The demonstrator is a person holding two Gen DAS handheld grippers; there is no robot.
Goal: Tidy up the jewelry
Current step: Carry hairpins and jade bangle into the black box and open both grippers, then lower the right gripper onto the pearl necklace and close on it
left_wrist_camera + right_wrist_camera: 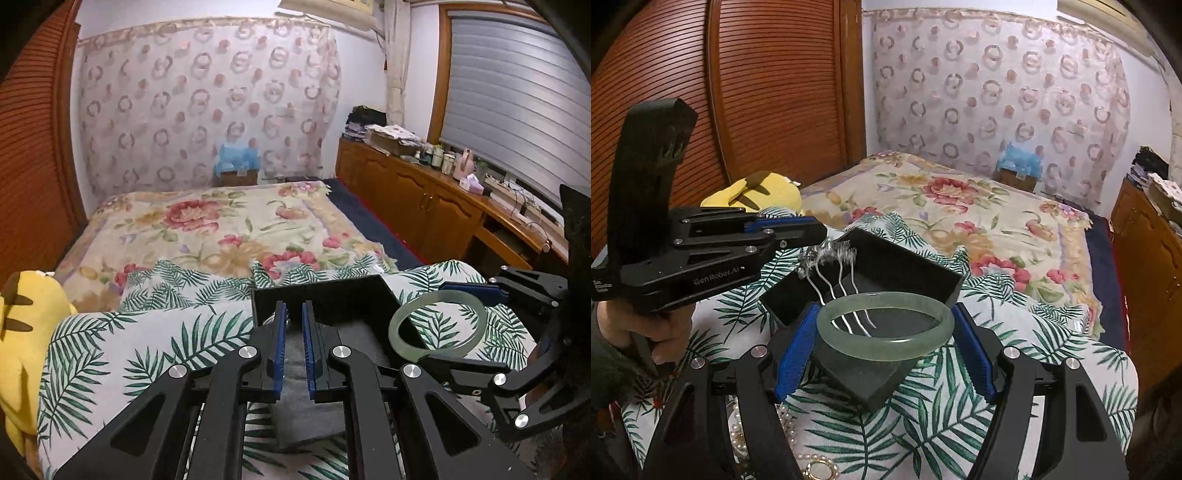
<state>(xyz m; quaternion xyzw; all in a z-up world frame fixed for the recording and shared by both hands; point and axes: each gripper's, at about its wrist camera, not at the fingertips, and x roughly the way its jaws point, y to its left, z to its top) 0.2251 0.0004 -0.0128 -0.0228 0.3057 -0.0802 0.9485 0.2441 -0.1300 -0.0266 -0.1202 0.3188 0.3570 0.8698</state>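
My right gripper [884,334] is shut on a pale green jade bangle [886,345], its blue pads pressing on the ring's two sides. It holds the bangle level above the near end of an open black box [908,271]. In the left wrist view the bangle [400,325] hangs at the box's [332,295] right edge, in the right gripper [454,325]. My left gripper [812,230] is shut on a silver hair comb [827,254] with a clear beaded top. Its tines dangle over the box. From its own camera the left gripper [293,332] shows its pads close together.
The box stands on a leaf-print cloth [923,424] over a flowered bed [960,206]. A dark grey foam piece [864,384] lies under the bangle. Pearls [738,432] and a gold piece [820,469] lie at the near edge. A yellow plush toy [26,332] is at the left, wooden cabinets [424,199] at the right.
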